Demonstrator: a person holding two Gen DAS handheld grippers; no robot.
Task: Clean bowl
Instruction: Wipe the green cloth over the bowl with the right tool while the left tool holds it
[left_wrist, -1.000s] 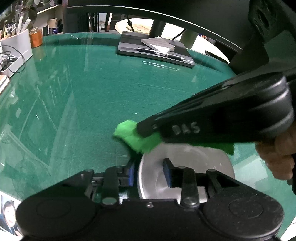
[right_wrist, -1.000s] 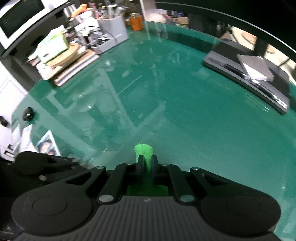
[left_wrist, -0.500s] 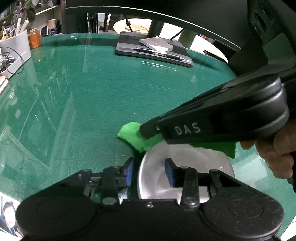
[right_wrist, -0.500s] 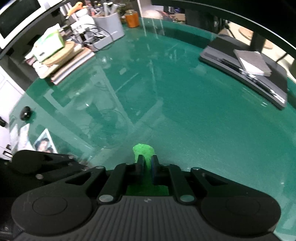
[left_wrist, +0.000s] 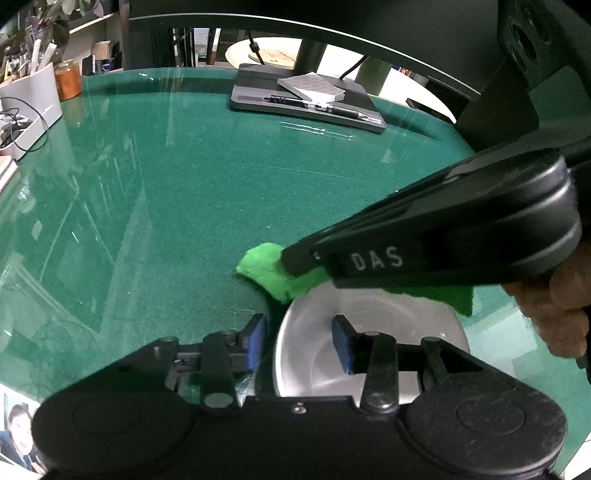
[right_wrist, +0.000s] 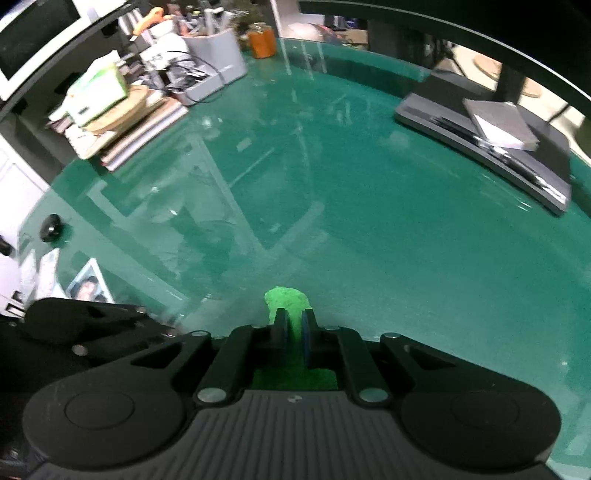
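Note:
A silver metal bowl (left_wrist: 369, 325) sits on the green glass table (left_wrist: 184, 184), close under the left wrist camera. My left gripper (left_wrist: 299, 334) straddles its near-left rim, one blue pad outside and one inside. Its jaws are opening, and neither pad presses on the rim. My right gripper (left_wrist: 291, 260) reaches in from the right above the bowl's far edge, shut on a bright green cloth (left_wrist: 269, 273). In the right wrist view the green cloth (right_wrist: 288, 301) pokes out between the pads of the right gripper (right_wrist: 294, 324). The bowl is hidden there.
A person's hand (left_wrist: 557, 306) holds the right gripper. A grey tray with a notepad and pens (left_wrist: 306, 99) lies at the far edge. A white organiser (left_wrist: 29, 99), an orange jar (left_wrist: 68, 81) and stacked books with a tissue box (right_wrist: 122, 110) crowd the left side.
The left gripper's pads have spread a little wider around the bowl's rim. The right gripper and its green cloth have hardly shifted.

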